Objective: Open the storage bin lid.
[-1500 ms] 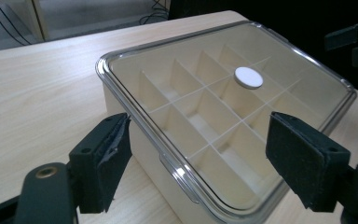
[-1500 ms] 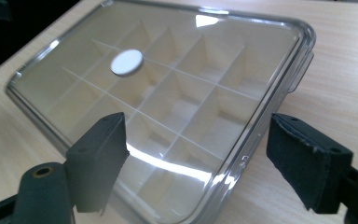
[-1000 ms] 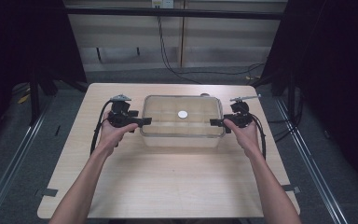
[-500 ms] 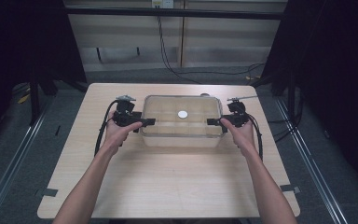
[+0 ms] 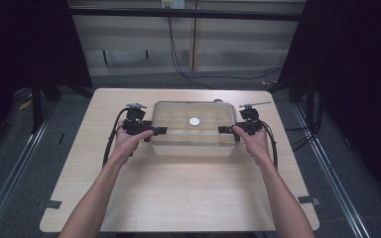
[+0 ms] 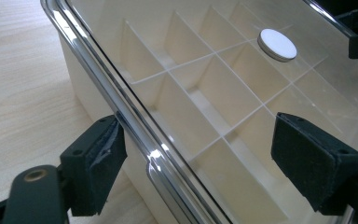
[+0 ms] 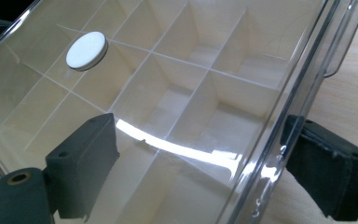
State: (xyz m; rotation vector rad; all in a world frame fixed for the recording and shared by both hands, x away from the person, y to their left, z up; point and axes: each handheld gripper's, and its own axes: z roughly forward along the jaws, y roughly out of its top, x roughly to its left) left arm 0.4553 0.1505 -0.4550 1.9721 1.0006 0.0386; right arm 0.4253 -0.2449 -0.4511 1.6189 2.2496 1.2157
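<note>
A cream box (image 5: pixel 193 146) with a clear lid (image 5: pixel 178 115) sits at the middle back of the wooden table (image 5: pixel 178 198). Several empty compartments show through the lid, and a white disc (image 5: pixel 194 121) rests on top of it. My left gripper (image 5: pixel 158 130) is at the box's left end, open, with the lid's rim (image 6: pixel 135 126) between its jaws (image 6: pixel 196 154). My right gripper (image 5: pixel 224 130) is at the right end. Its jaws have just been opening, and they stand wide (image 7: pixel 198 158) astride the lid's edge (image 7: pixel 279 135) without pressing on it.
A clear latch tab (image 7: pixel 340 46) juts from the box's side. Cables trail from both grippers across the table. Metal rails (image 5: pixel 10 173) run along the floor on both sides, and black curtains flank the table.
Both hands have crept slightly inward toward the box's ends. The box and the white disc have stayed in place.
</note>
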